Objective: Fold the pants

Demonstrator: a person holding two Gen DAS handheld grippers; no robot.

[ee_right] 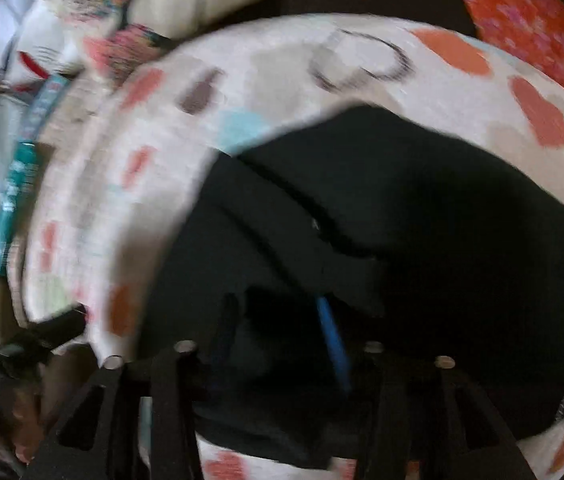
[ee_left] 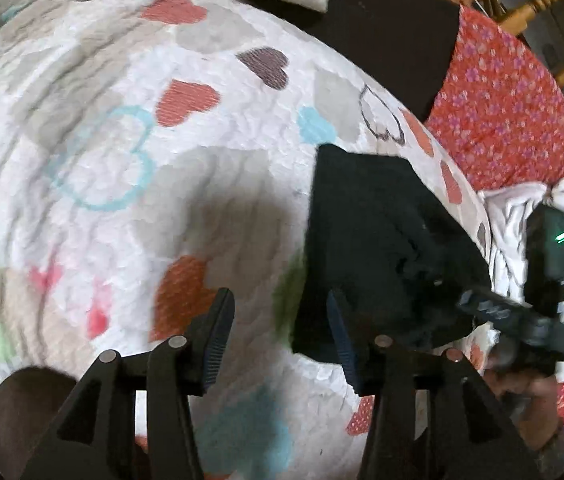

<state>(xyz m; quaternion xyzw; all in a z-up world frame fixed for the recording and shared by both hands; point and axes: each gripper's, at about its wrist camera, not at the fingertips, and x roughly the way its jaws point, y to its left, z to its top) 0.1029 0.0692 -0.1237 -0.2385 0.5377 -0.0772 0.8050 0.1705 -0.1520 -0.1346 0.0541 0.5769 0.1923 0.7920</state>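
Covering most of both views, a heart-print quilt (ee_left: 186,168) serves as the folding surface — soft, wide, enough flat room. Red floral fabric (ee_left: 501,120) borders it on the far right side. Black pants (ee_left: 373,248) lie on the quilt as a compact, already doubled-over bundle; in the left wrist view the long axis runs from near the fingers away toward the quilt's far edge. Left gripper (ee_left: 278,344) hovers beside the bundle, jaws wide, empty. Right gripper (ee_right: 278,344) sits over the cloth — blurred; cannot tell whether it pinches anything.
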